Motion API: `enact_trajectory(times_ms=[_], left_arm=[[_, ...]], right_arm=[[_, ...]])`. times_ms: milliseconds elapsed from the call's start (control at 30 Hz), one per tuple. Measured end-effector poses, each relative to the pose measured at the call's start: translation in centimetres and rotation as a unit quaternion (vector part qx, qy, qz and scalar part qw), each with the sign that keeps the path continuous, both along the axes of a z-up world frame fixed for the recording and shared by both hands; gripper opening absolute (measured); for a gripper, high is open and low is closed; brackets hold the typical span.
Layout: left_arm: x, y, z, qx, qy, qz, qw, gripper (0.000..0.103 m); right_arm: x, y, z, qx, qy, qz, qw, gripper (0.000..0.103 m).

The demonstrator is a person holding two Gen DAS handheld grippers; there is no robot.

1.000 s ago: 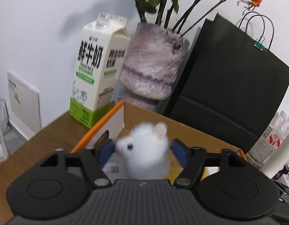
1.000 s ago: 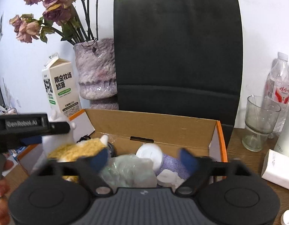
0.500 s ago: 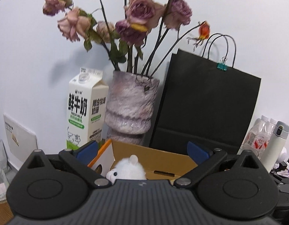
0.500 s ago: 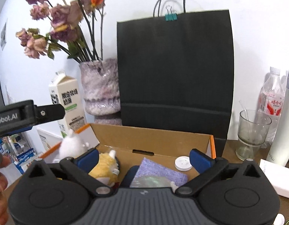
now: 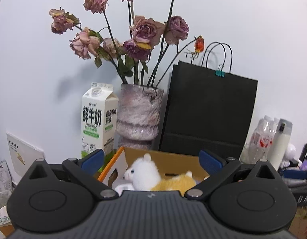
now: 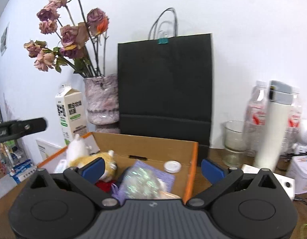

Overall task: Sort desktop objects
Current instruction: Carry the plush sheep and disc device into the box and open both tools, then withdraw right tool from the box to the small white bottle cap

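Left claw (image 5: pixel 151 159) is hanging with jaws spread wide, gripping nothing. Just ahead of and below it, the white plush toy (image 5: pixel 145 172) is lying in the cardboard box (image 5: pixel 173 156), touching the yellow plush toy (image 5: pixel 173 182) on its right. Right claw (image 6: pixel 152 166) is likewise spread and empty above the box's near edge. Between its fingers, inside the box, a purple packet (image 6: pixel 153 174) and a white round lid (image 6: pixel 172 166) are sitting. Beyond the box, a milk carton (image 5: pixel 98 121), vase (image 5: pixel 140 115) and black paper bag (image 6: pixel 165 87) are standing on the desk (image 6: pixel 217 153).
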State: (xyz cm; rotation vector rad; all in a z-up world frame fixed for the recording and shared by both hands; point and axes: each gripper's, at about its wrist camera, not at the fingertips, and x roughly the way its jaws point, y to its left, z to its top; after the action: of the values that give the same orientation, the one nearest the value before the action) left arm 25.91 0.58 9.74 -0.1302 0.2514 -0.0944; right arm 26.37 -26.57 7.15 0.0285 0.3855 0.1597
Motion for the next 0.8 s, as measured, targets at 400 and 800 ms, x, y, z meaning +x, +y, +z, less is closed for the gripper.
enact_trajectory(times_ms=[400, 800], left_arm=[[-5.4, -0.1, -2.8, 0.010, 0.011, 0.010, 0.9999, 0.103], [-7.2, -2.9, -5.5, 0.039, 0.062, 0.000, 0.9973, 0.103]], right_arm=[[-5.8, -5.1, -2.2, 0.009, 0.017, -0.036, 0.999, 0.103], [-8.4, -6.9, -4.7, -0.004, 0.067, -0.045, 0.997, 0.103]])
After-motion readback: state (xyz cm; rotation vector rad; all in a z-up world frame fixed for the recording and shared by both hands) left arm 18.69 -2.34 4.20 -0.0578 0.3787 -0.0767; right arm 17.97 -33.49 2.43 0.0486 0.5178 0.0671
